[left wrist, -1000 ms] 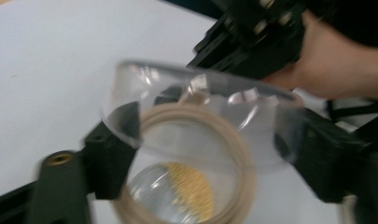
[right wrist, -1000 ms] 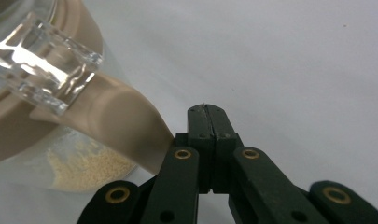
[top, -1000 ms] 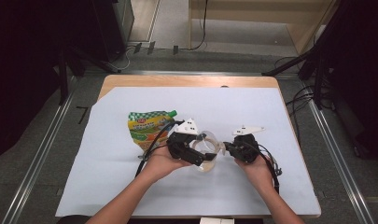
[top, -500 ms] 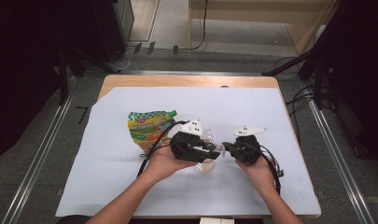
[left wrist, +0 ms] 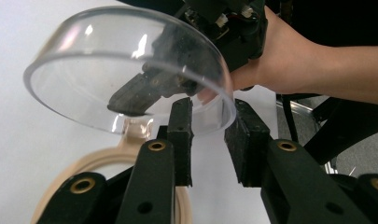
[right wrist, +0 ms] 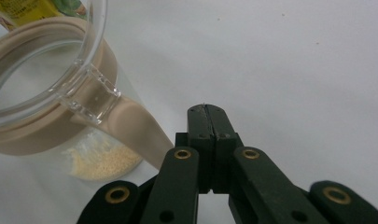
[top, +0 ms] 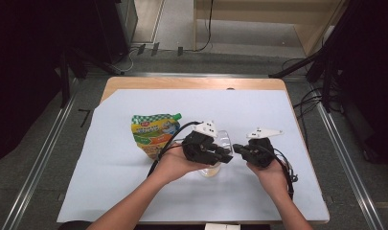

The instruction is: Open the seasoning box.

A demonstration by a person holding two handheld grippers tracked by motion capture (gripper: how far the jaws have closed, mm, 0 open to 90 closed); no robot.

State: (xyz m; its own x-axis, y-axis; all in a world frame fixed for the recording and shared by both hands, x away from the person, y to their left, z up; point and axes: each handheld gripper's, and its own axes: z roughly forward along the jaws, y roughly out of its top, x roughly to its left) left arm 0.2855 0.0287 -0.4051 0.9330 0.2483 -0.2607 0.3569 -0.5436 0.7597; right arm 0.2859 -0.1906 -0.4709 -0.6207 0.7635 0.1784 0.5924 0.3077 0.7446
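Clear plastic lid (left wrist: 126, 70), hinged above the jar (right wrist: 60, 116), was now pinched at its rim by the just-closed left gripper (left wrist: 210, 140); right gripper (right wrist: 208, 149) stayed clenched, empty.

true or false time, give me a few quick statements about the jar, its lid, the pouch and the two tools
1. The left tool has its pads on either side of the clear lid's rim. True.
2. The right tool is wide open. False: its pads are pressed together with nothing between them.
3. The jar holds some pale grains at the bottom. True.
4. The pouch lies to the right of both hands in the high view. False: it lies to their left.
5. The lid sits flat on the jar. False: it is tilted up.
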